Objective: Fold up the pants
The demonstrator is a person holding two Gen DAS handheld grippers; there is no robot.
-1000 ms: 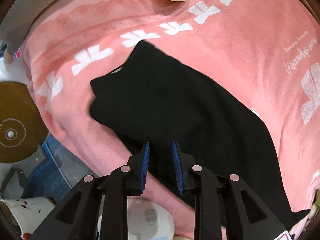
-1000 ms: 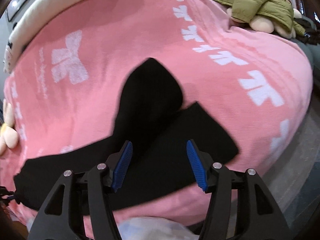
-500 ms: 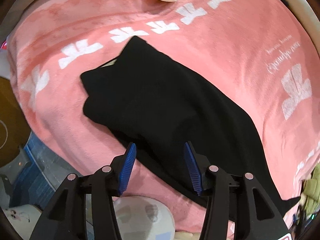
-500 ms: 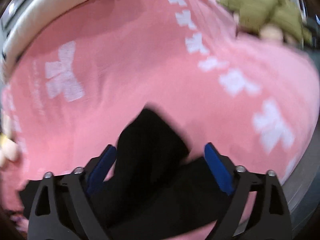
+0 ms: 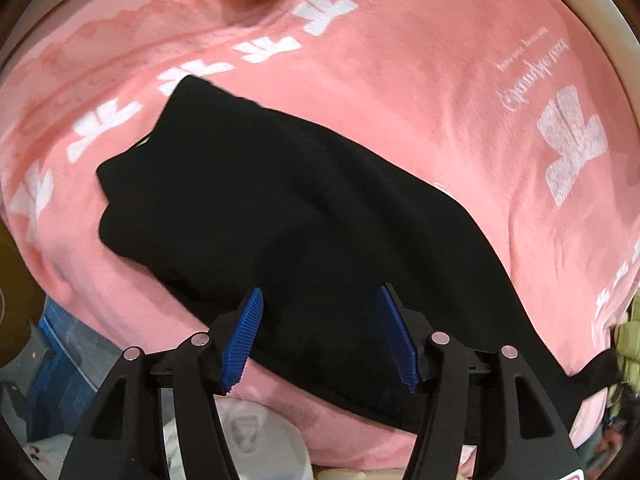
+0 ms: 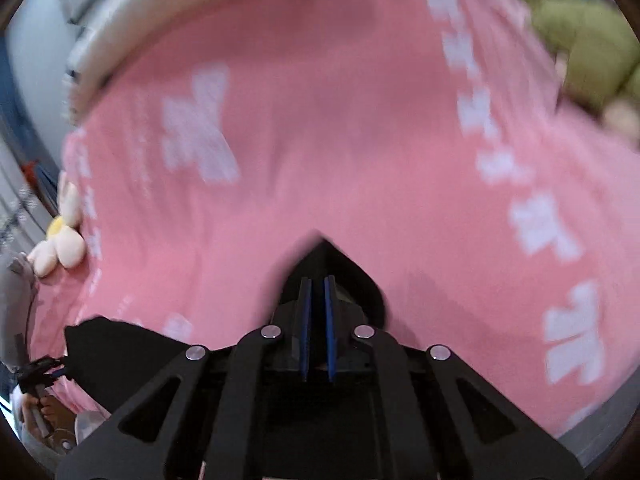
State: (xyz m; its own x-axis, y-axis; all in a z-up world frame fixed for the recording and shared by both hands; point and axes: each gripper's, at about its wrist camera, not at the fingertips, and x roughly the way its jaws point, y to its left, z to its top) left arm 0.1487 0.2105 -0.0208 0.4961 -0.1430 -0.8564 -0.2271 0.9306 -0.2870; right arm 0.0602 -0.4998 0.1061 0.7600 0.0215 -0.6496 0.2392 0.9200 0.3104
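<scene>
Pants (image 5: 304, 220) lie lengthwise-folded on the bed (image 5: 440, 100); right tool (image 6: 317, 330) clenched on pants' end, left tool (image 5: 320, 336) released; crosswise fold remains.

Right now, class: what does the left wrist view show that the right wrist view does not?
Only the left wrist view shows the left gripper open over the spread pants, and a blue crate below. Only the right wrist view shows the right gripper shut on a pants corner, a green plush and a flower plush. Both show pants and the pink blanket.
</scene>
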